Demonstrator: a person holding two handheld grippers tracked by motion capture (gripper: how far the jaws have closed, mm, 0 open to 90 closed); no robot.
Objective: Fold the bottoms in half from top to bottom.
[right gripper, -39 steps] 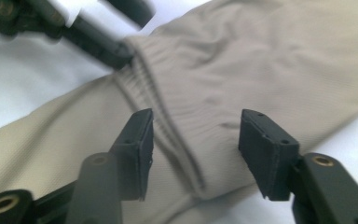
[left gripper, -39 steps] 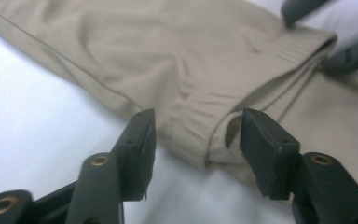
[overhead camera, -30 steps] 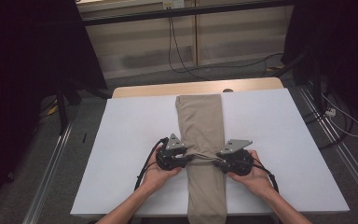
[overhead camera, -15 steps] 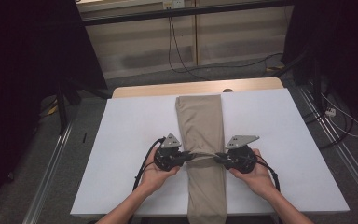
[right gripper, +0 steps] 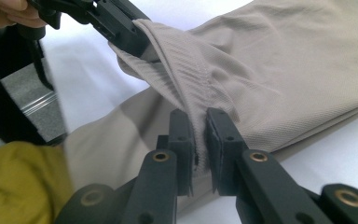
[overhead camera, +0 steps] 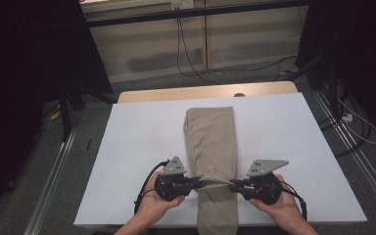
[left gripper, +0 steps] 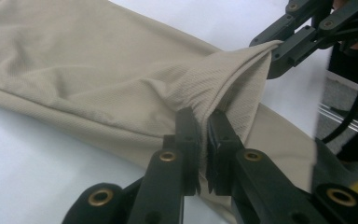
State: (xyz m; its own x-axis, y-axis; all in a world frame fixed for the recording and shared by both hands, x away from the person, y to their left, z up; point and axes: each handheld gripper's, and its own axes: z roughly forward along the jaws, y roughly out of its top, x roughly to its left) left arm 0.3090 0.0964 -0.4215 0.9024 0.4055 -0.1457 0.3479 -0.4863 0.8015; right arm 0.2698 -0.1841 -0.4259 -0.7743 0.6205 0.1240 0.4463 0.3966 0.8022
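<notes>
Noted a beige folded garment (overhead camera: 210,147), probably trousers folded lengthwise, lying as a long narrow strip down the middle of the white tabletop (overhead camera: 284,127); far end near the wooden strip (overhead camera: 205,92) in the upper centre of the high view, near end running off the bottom edge of the frame.

Left gripper (overhead camera: 196,184) found at lower centre-left of the high view, clenched on the strip's left edge. In the left gripper view, left gripper (left gripper: 204,140) seen pinching a raised ridge of fabric between both black jaws, cloth (left gripper: 98,79) spreading toward the upper left of that frame.

Right gripper (overhead camera: 235,185) found at lower centre-right of the high view, clenched on the opposite edge. In the right gripper view, right gripper (right gripper: 199,135) seen biting a stitched fold, the other gripper holding the same ridge in the upper left of that frame.

Jaws recorded as having just been closing, fabric between them on both sides. Cloth between the two grips pulled up off the table into a taut ridge; rest of the strip flat.

Progress judged: lengthwise fold done; both edges gripped and lifted at a point in the near half. Left, by estimate: carry the gripped section toward the far end for the crosswise fold, lay it down square, release, smooth. Crosswise fold not yet made. Hanging near end past the table edge unseen, length unknown.
</notes>
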